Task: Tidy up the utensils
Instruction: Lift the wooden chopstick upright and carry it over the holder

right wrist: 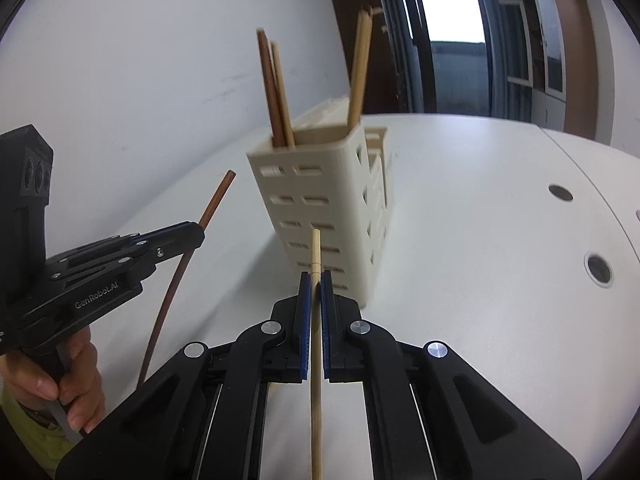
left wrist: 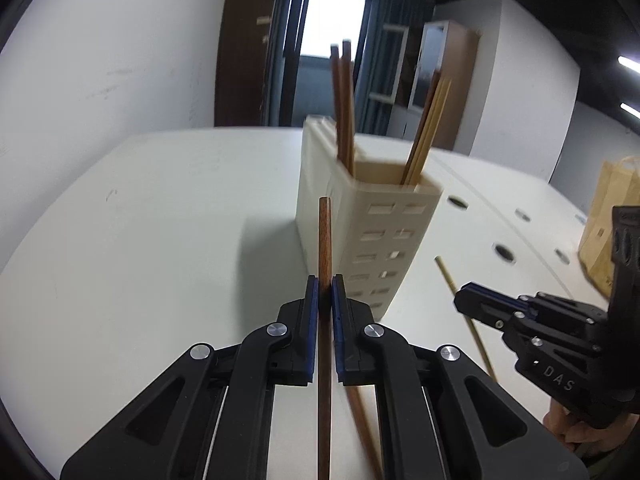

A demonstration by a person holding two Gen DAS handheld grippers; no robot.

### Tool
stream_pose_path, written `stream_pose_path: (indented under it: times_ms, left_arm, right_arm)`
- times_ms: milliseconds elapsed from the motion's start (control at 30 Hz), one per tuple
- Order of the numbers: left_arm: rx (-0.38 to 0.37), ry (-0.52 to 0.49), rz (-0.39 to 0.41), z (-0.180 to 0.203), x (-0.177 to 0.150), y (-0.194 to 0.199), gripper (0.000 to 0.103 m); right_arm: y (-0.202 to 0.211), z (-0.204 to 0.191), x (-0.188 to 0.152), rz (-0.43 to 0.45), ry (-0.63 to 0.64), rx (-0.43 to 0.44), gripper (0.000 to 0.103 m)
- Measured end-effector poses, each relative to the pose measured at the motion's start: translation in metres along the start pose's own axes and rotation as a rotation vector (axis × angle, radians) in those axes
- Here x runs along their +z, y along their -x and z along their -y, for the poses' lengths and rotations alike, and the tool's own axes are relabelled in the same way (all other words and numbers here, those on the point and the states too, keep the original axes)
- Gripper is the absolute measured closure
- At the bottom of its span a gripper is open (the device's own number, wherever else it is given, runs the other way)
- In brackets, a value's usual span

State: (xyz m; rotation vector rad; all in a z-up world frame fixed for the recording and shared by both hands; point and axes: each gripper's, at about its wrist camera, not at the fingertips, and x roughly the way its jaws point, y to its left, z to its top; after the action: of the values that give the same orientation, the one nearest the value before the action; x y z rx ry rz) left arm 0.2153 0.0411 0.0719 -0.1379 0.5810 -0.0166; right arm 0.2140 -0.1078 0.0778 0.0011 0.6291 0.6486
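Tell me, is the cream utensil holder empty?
No. The cream utensil holder already has dark chopsticks and light chopsticks standing inside.

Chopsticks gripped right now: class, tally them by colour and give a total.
dark brown chopstick, in the left gripper: 1
light bamboo chopstick, in the right gripper: 1
Total: 2

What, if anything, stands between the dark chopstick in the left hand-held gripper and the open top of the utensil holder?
Nothing visible: the dark chopstick points at the utensil holder, whose open top already holds chopsticks.
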Motion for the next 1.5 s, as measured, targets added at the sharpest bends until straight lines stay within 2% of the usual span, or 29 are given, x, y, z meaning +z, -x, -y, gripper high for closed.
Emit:
stream_pose_path:
  times_ms: [300,467,667,800,967,1167,1300,1500]
  left_arm:
    - [-0.107,-0.012,0.3,0.007,0.026,0.051,0.097]
    - [-0.148,-0.015,0.406,0.019,0.039,0.06,0.097]
    - [-0.159,-0.019,0.499,0.027,0.051,0.064,0.097]
    - [-0.183,0.012,0.558,0.026,0.056,0.063,0.097]
    - [-0.162,-0.008,0.631,0.033,0.06,0.061,0.097]
    - [-0.136,0.036,0.725,0.034,0.063,0.059,0.097]
    - [-0.107,0.004,0.795,0.043,0.063,0.061,0.097]
    - [-0.139,0.013,0.846,0.048,0.071,0.054,0.097]
  right_arm:
    - [0.044,0.002,0.03,0.227,0.005,0.053,0.098]
    - [0.056,0.006,0.045,0.347,0.021,0.053,0.098]
    - [0.061,0.002,0.06,0.46,0.029,0.033,0.098]
    - [0.056,0.005,0.061,0.522,0.013,0.023,0.098]
    - [0.051,0.008,0.062,0.611,0.02,0.01,0.098]
    - [0.048,0.019,0.068,0.697,0.016,0.061,0.098]
    - [0.04,0.028,0.077,0.725,-0.006,0.082,0.098]
    - [0.038,0.032,0.083,0.806,-0.036,0.094,0.098]
